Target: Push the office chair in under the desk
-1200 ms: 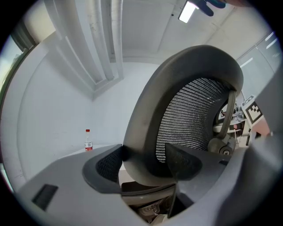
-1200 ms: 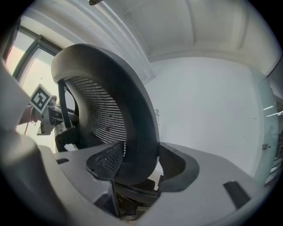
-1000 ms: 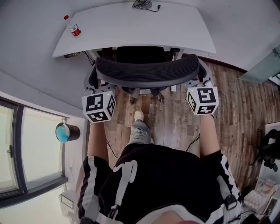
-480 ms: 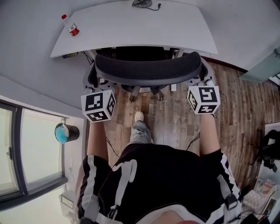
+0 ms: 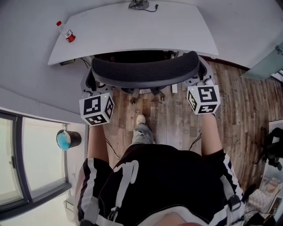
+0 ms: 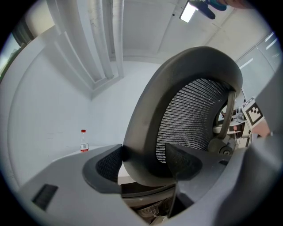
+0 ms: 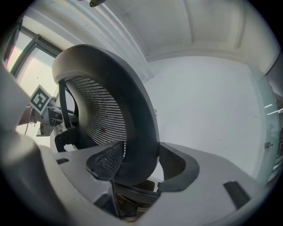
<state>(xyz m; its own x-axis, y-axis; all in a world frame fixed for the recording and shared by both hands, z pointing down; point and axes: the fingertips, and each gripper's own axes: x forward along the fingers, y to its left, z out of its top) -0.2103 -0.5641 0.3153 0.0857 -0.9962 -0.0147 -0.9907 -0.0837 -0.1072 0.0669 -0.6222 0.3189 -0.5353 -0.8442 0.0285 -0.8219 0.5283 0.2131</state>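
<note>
Here, left gripper (image 6: 143, 161), right gripper (image 7: 135, 165) jaws clenched on office chair (image 5: 143, 70) backrest rim, beside desk (image 5: 132, 31).

The right gripper (image 7: 140, 167) has both jaws pressed on the dark rim of the office chair backrest (image 7: 132, 114); its mesh (image 7: 95, 119) spreads left, with a white wall (image 7: 208, 101) far beyond

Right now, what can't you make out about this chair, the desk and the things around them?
Chair seat: head view, covered by the backrest and the desk.
Bottle label: too small in head view and left gripper view.
Dark object at the desk's far edge: cut off by the head view's top edge.
Jaws of the left gripper and right gripper: head view, hidden behind their marker cubes and the backrest.
</note>
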